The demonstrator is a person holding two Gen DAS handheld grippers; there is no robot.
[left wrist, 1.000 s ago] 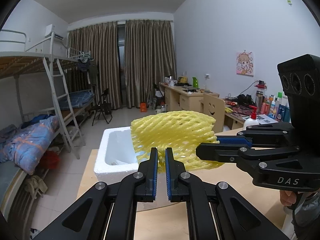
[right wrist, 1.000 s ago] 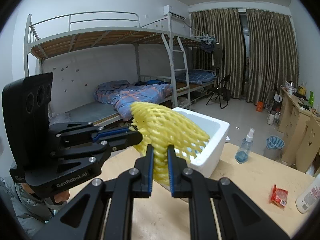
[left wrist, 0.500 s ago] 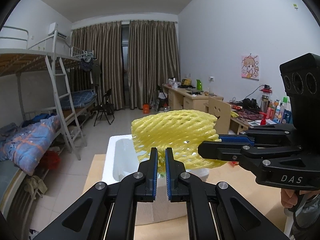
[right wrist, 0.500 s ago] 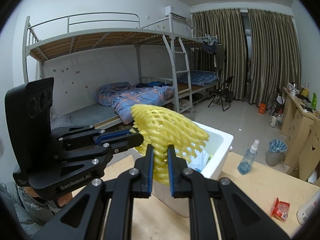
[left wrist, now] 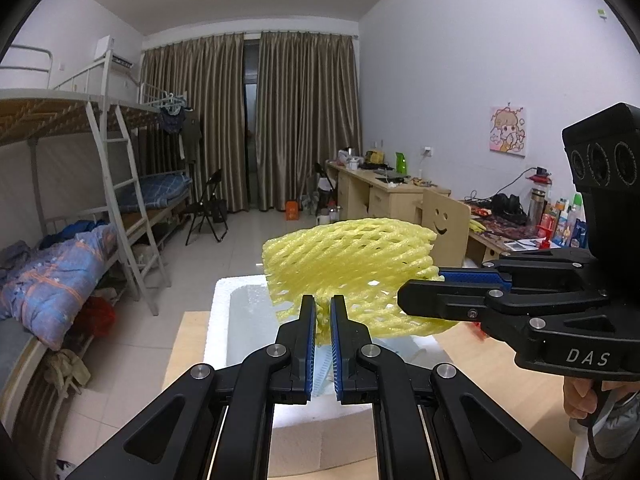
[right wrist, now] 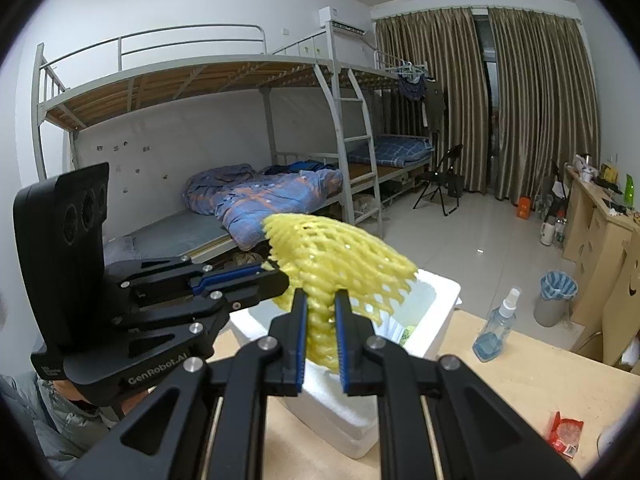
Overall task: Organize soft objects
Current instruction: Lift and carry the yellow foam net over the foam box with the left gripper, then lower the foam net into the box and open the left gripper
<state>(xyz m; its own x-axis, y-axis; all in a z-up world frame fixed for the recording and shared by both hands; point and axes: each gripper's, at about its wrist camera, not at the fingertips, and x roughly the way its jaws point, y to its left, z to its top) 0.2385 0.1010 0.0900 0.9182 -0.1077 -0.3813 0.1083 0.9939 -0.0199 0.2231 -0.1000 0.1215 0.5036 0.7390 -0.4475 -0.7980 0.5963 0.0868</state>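
Lower centre of the left wrist view: left hand-held gripper point(left wrist: 322, 312) pinched on the yellow foam net point(left wrist: 352, 270), held above the white foam box point(left wrist: 218, 320) on the counter point(left wrist: 500, 376). Right of the frame: right hand-held gripper point(left wrist: 420, 290) clamped on the same net.

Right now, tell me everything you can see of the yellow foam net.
The yellow foam net is a soft mesh sleeve of diamond-shaped openings, spread into a shallow dome. It hangs in the air above the open white foam box, not touching it. The left tool pinches its lower edge and the right tool pinches another part; both are shut on it. Nothing else touches it.
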